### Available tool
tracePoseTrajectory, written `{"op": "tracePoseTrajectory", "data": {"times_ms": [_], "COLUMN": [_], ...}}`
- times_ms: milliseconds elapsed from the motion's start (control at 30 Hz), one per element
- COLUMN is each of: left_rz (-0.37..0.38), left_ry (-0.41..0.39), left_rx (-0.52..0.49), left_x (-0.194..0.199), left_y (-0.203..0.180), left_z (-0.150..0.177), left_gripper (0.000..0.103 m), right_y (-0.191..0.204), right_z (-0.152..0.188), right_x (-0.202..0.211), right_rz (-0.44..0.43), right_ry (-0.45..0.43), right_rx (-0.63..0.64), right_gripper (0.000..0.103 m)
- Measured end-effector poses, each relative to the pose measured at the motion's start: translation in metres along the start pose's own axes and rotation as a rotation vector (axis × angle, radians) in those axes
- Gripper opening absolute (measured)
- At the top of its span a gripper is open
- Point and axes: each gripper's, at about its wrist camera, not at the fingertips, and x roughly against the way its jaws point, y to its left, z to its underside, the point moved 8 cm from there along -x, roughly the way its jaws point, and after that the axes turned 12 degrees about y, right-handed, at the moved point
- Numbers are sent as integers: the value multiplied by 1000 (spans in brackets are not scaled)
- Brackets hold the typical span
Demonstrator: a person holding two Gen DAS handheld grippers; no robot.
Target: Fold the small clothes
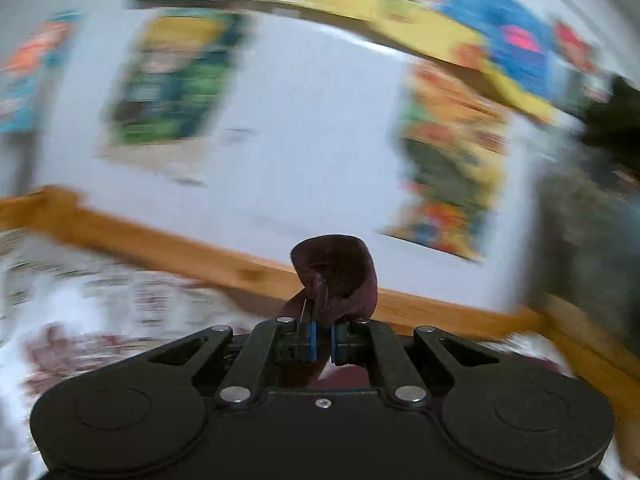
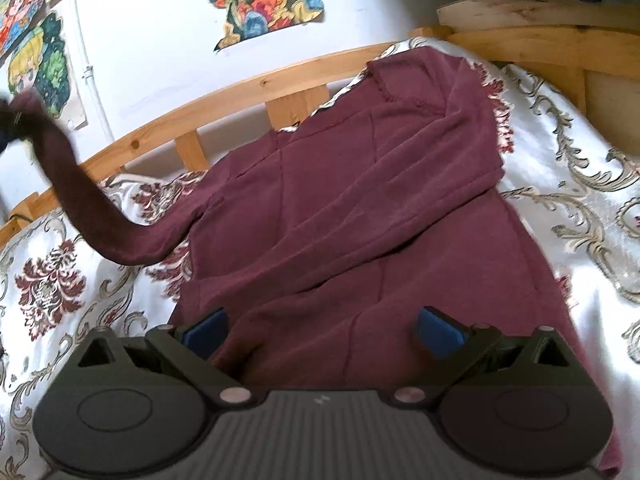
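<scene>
A maroon long-sleeved top (image 2: 360,208) lies spread on a white floral bedspread (image 2: 568,200). One sleeve is folded across its body. The other sleeve (image 2: 80,200) is lifted up and to the left, its cuff held by my left gripper (image 2: 8,124) at the frame's edge. In the blurred left wrist view my left gripper (image 1: 323,320) is shut on the sleeve cuff (image 1: 340,272), raised above the bed. My right gripper (image 2: 320,332) is open and empty, its blue pads (image 2: 438,330) low over the top's lower part.
A wooden bed rail (image 2: 240,92) runs behind the bed, with a wooden headboard (image 2: 560,48) at the right. The white wall (image 2: 160,40) behind carries colourful drawings (image 2: 260,0). The bedspread extends left and right of the top.
</scene>
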Motion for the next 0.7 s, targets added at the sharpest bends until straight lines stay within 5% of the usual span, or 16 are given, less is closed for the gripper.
{"op": "tracePoseTrajectory", "data": {"times_ms": [167, 300, 467, 700], "left_rz": [209, 304, 373, 385], "left_ry": [74, 180, 346, 424], "left_rx": [-216, -315, -323, -366], "left_x": [-13, -29, -50, -61], "left_y": [-96, -142, -164, -170], "left_z": [29, 79, 141, 180], "left_gripper": [6, 6, 6, 9], "right_y": [-28, -65, -111, -144], "right_z": [-13, -23, -31, -38], "right_x": [9, 20, 33, 44], "right_rz": [59, 135, 218, 286], "right_ry": [-34, -72, -117, -156], "right_rx": [-38, -105, -205, -246], "right_gripper": [103, 103, 103, 103]}}
